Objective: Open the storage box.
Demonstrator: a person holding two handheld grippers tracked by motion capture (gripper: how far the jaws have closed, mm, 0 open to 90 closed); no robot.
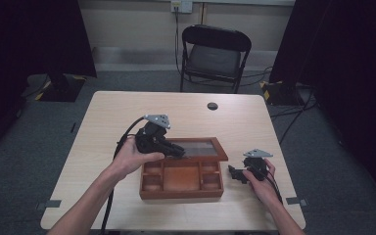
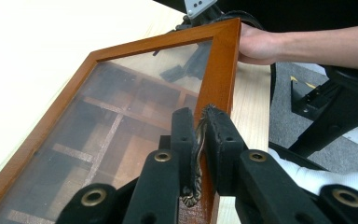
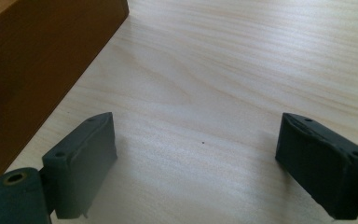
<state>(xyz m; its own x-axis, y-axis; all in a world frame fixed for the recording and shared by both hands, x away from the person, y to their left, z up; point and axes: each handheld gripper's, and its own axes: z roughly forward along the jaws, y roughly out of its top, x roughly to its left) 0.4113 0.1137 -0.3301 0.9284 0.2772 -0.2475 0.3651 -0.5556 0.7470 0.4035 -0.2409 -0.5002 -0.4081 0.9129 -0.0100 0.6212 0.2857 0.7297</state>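
1. Grey carpet lies round a pale wooden table; beyond its far edge stands a black folding chair against a light wall, with dark curtains hanging at left and right; a small dark round spot sits on the tabletop near the far edge.

2. On the near half of the table, right of centre, rests a reddish-brown wooden box split into several compartments; its base lies flat, with the open compartments facing up.

3. Its glass-paned lid is raised at the far side of the box, hinged along the back; in the left gripper view the lid shows a wooden frame round a clear pane, through which the compartment dividers can be seen.

4. Held in the person's left hand, the left gripper reaches in from the left over the box; its two black jaws are clamped tight on an ornate brass handle fixed to the lid's front rail.

5. Just right of the box, the right gripper rests low over the table in the person's right hand; its jaws stand wide apart with bare tabletop between them, and the box wall lies just beside its left jaw, untouched.
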